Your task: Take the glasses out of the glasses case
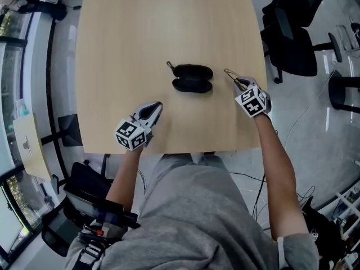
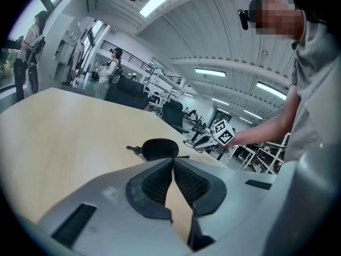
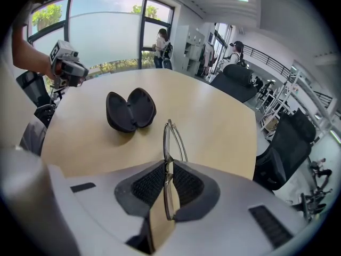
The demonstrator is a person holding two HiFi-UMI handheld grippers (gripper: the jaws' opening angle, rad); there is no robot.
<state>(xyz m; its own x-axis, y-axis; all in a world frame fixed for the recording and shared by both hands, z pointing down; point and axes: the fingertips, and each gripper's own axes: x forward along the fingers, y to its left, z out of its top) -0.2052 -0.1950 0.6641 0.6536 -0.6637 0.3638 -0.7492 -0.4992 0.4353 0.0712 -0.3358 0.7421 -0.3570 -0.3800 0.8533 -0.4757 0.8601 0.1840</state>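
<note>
The black glasses case (image 1: 192,79) lies open and empty on the wooden table (image 1: 124,44); it also shows as the case (image 3: 130,108) and the case (image 2: 160,148) in the gripper views. My right gripper (image 1: 240,85) is to the case's right, shut on thin wire-framed glasses (image 1: 231,75). In the right gripper view the glasses (image 3: 171,137) stand edge-on, pinched in that gripper (image 3: 169,167) just above the table. My left gripper (image 1: 157,107) rests near the table's front edge, below and left of the case. Its jaws meet at the tips in the left gripper (image 2: 173,161), holding nothing.
Black office chairs (image 1: 295,32) stand beyond the table's right edge. The person's lap in grey (image 1: 191,207) is at the near edge. A dark bag (image 1: 84,190) sits on the floor at lower left. People (image 3: 162,47) stand far off by the windows.
</note>
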